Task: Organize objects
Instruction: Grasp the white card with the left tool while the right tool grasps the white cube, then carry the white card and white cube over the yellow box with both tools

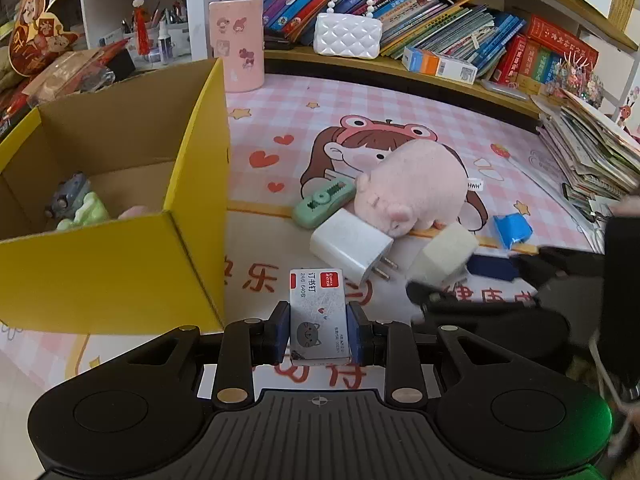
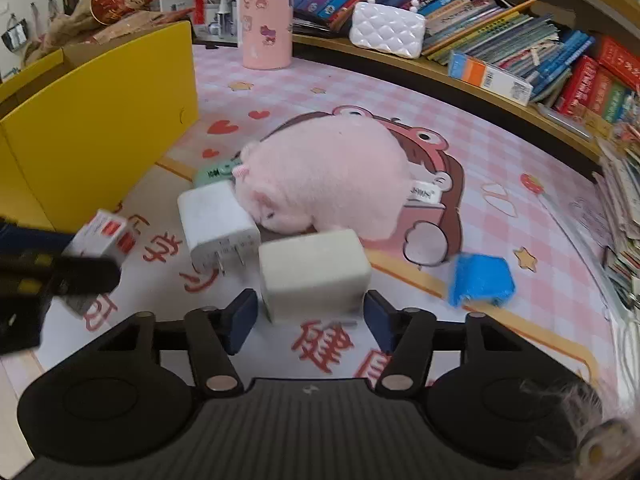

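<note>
My left gripper (image 1: 319,330) is shut on a small staples box (image 1: 318,312) with a grey cat print, held above the mat just right of the yellow cardboard box (image 1: 120,272). The box holds several small toys (image 1: 76,208). My right gripper (image 2: 310,314) is open, its pads on either side of a cream block (image 2: 314,272) without closing on it. On the mat lie a white charger plug (image 2: 216,224), a pink plush pig (image 2: 328,176), a green correction tape (image 1: 324,202) and a blue paper packet (image 2: 480,280).
A pink cylindrical holder (image 1: 238,44) stands at the back of the pink checked mat (image 1: 400,112). A shelf with books (image 1: 440,20) and a white quilted purse (image 1: 347,36) runs behind. A stack of papers (image 1: 588,152) lies at the right.
</note>
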A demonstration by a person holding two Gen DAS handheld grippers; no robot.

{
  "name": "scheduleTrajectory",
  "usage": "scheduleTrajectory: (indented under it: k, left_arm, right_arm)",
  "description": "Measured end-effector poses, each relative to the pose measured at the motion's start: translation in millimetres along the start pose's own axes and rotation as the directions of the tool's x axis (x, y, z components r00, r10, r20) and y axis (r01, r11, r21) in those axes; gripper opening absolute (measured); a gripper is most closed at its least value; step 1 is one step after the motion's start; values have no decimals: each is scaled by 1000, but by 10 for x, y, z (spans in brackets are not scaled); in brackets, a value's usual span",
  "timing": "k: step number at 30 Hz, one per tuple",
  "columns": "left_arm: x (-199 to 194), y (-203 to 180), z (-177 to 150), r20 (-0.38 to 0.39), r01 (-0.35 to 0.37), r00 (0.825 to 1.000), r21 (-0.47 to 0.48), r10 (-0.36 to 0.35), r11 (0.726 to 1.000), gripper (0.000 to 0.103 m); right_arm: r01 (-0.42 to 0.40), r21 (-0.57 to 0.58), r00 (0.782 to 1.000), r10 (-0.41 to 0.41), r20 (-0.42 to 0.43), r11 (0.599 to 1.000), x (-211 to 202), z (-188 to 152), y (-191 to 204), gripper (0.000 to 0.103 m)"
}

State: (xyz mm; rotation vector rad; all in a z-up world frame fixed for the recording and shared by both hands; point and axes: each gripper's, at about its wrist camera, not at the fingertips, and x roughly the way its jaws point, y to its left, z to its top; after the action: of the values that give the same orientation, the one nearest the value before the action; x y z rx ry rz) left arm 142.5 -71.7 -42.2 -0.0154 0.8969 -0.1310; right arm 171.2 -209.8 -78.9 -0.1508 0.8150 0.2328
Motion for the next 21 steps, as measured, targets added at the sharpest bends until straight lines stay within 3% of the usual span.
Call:
scheduleTrajectory:
  k: [5,21]
  left_arm:
    - [-71,19,-47,9,10,1000,-5,-10,1000,28]
    - [-297,72,-182,64,122,990,14,-122,992,28]
  right_arm:
    - [-1,6,1000,0,12,1000,-43,19,-34,38]
    - [153,239,985,-167,37,959,-838,-271,143,29]
